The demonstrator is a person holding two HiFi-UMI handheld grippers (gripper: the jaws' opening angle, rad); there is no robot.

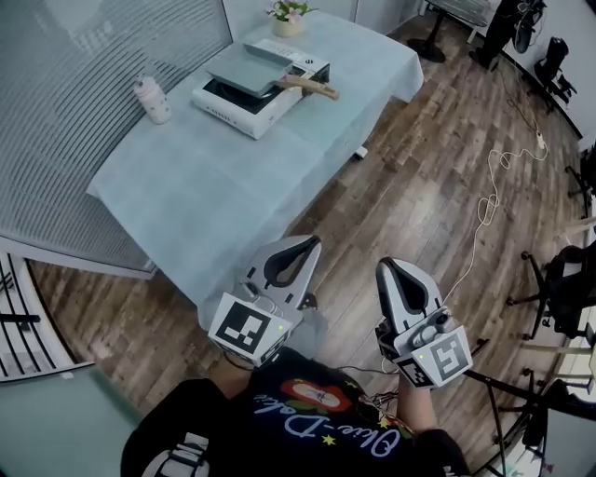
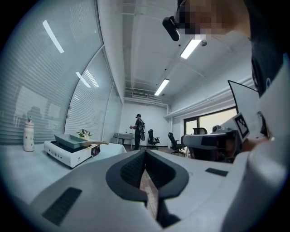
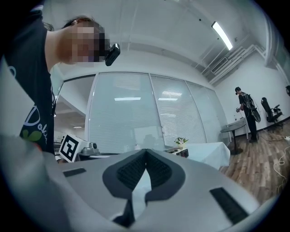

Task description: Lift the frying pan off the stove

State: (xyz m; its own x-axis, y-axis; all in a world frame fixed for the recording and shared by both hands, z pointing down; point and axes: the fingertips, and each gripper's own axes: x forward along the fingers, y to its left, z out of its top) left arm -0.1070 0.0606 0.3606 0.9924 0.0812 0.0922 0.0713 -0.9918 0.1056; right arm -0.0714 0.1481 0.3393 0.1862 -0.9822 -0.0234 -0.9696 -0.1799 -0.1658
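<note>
Task not begun, by the look of it. Left gripper point(image 1: 311, 245) and right gripper point(image 1: 390, 267) are both held low against the holder's body, by the near corner of the surface point(image 1: 214, 177) and well apart from everything on it. Both sets of jaws are clenched with nothing in them: each gripper view shows the pads meeting at the tip, only background through the slit below. Probably a resting carry ahead of the approach.

Pan point(image 1: 247, 67): square, grey-green, sitting on the white stove point(image 1: 233, 104) at the far end of the surface. Its wooden handle point(image 1: 312, 87) pokes out right, past the stove edge toward the open floor. That makes it the likely grab point, and the right gripper seems better placed for it (a guess). Bottle point(image 1: 152, 100) stands left of the stove, apart from it. Flowers point(image 1: 289, 13) are at the far edge behind it.

Hard to make out:
- Pan's inside: reads flat from above, can't say whether it is empty or covered.
- Stove controls: too small.
- Right gripper view: the stove is mostly hidden behind the jaws, only the flowers and a corner show.
- Holder's hands: hidden under the grippers.
- Distant person point(image 2: 138, 131): tiny.

Cable point(image 1: 489, 200) lies on the floor to the right, away from the surface.
</note>
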